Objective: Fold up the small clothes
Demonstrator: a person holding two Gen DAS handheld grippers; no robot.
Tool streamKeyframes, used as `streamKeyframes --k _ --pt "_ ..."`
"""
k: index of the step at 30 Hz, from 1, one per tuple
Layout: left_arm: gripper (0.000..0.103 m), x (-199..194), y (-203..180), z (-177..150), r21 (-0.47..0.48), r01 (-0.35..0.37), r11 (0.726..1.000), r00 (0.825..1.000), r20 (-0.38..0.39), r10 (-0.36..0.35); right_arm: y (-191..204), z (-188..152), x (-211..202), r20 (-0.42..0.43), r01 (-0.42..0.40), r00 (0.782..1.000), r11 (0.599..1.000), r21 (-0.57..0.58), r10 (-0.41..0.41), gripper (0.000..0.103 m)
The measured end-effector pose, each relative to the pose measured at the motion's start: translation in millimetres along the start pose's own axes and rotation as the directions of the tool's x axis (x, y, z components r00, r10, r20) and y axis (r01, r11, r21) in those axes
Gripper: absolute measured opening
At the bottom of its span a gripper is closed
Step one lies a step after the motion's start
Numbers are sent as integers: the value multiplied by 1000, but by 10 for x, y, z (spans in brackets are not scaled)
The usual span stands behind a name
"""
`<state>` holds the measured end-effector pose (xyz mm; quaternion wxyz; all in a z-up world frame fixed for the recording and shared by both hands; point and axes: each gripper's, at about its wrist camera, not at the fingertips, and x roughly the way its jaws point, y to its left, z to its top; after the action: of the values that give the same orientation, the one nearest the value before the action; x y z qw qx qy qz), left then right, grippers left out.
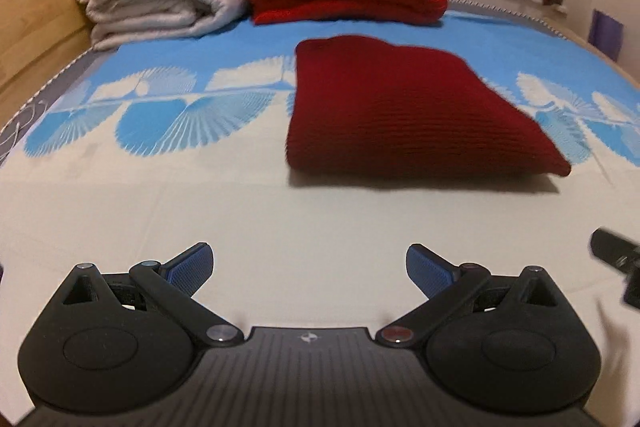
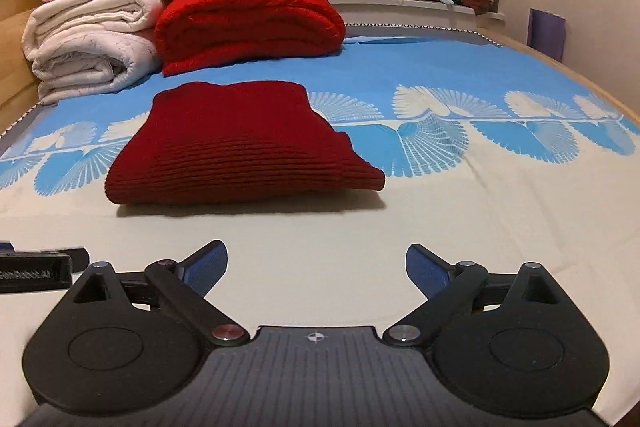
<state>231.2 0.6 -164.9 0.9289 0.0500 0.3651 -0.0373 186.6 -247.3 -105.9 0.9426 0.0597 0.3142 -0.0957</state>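
The folded dark-red ribbed knit garment [image 1: 404, 107] lies on the white-and-blue patterned bedsheet [image 1: 200, 195], ahead of both grippers and apart from them. It sits right of centre in the left wrist view and left of centre in the right wrist view (so between the two). The left gripper [image 1: 310, 267] and right gripper [image 2: 316, 267] stand wide and empty.

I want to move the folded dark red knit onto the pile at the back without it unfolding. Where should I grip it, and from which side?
Probably the thick near edge of the dark red knit, approached from the front, low along the bedsheet. That edge looks rounded like a fold and faces both open grippers, the left gripper and right gripper. Its right corner tapers thin and would likely sag.
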Motion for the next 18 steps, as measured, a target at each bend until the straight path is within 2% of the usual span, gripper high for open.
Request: streamKeyframes --k 5,18 --pt "103 95 14 80 -44 39 998 999 -23 -40 -5 -9 131 -19 20 1000 1000 -16 -20 96" --pt "103 113 -40 75 -13 14 1000 1000 -4 -14 34 -24 167 -35 0 999 1000 -31 -1 96"
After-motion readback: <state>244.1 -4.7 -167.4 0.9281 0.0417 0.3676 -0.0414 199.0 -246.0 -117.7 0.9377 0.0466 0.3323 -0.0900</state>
